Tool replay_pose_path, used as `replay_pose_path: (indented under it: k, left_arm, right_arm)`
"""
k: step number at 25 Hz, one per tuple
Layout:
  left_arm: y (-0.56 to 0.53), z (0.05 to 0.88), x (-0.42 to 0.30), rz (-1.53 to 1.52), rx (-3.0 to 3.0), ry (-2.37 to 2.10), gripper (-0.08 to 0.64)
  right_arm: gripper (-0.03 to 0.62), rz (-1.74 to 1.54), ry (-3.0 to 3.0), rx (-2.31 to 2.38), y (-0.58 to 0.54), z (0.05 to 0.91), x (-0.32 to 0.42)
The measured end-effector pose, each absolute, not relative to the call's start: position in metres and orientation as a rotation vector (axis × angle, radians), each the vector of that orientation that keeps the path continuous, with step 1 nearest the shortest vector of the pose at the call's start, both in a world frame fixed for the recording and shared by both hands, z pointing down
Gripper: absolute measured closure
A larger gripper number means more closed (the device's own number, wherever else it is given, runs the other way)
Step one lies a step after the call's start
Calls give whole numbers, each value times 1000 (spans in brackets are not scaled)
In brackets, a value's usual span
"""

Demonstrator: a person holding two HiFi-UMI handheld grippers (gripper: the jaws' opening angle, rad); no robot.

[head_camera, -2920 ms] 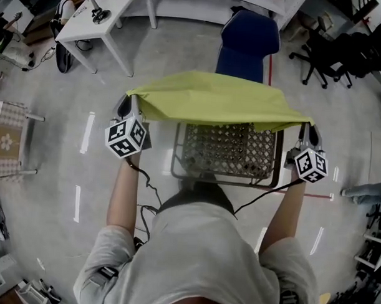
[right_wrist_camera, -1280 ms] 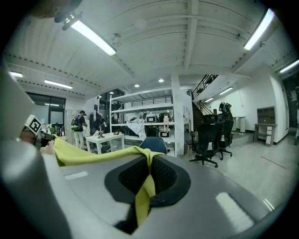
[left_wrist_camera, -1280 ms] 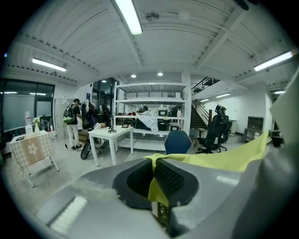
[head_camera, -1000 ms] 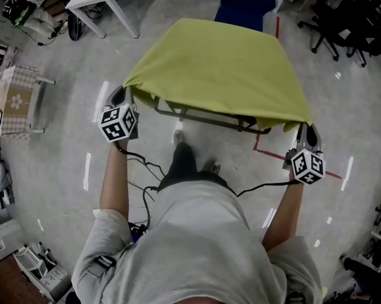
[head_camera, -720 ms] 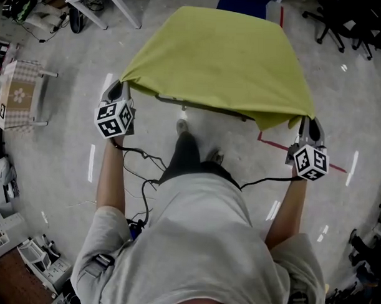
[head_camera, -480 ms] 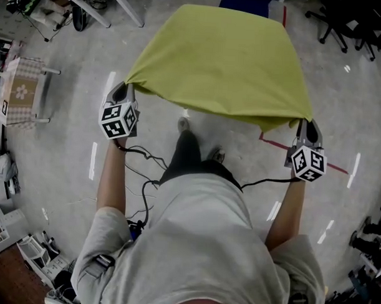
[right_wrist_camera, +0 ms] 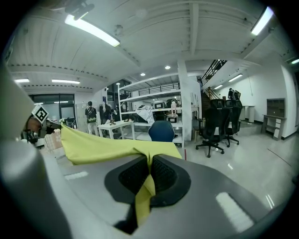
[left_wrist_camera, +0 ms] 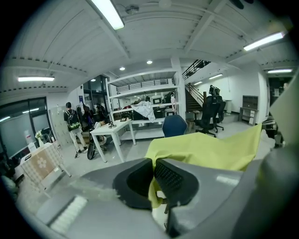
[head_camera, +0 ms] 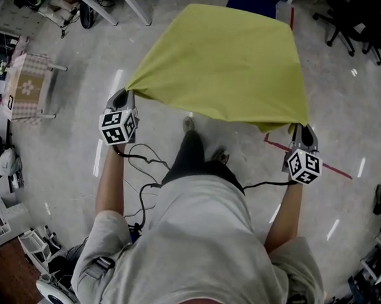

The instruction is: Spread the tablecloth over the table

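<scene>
Seen from above, a person holds a yellow-green tablecloth [head_camera: 225, 62] spread wide across the upper centre of the frame, above a grey floor [head_camera: 65, 175]. The left tongs [head_camera: 124, 95], at middle left, are clenched on its near left corner. The right tongs [head_camera: 299, 128], at middle right, are clenched on its near right corner, with a tail of cloth hanging below the pads

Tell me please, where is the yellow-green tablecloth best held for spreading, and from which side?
At its two near corners, from the person's side. The tablecloth is a thin, limp sheet, so a corner fits flat between closed jaws, and two corners held apart keep the near edge spread. The left gripper and right gripper each pinch one corner so.
</scene>
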State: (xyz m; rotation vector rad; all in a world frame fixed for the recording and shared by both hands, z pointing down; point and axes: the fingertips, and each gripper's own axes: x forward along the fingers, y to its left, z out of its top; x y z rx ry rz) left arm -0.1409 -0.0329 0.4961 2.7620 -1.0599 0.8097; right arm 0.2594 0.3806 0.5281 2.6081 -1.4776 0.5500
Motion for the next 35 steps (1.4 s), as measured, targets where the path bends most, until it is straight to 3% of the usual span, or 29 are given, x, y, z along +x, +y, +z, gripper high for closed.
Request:
replay_pose_path:
  k: [7,12,18,22,27,29,35]
  left_arm:
    - [-29,549,-160,996,2657,-993,535]
    - [-12,579,-147,1083,2614,-910,503]
    - [-8,579,-141,1091,2648,-887,491]
    - [-8,576,-138,1048,2660,-890,491]
    - [3,554,-90,885,2782,-849,497]
    - [14,537,-61,793,2845,-806,538]
    - [64,508,14,673,2994,-540,540]
  right_arm:
    - [578,631,-1444,2579,376,550,247]
    - [452,688,-1419,2497,379,565,243]
    - [442,689,-1435,2515,370,563,240]
    - [456,633,-1431,2570,365,549,235]
    - [582,485,-1417,2612,351,522,229]
    - [584,410,-1412,2622,342,506,227]
    - [584,376,-1341,2545,332,508,220]
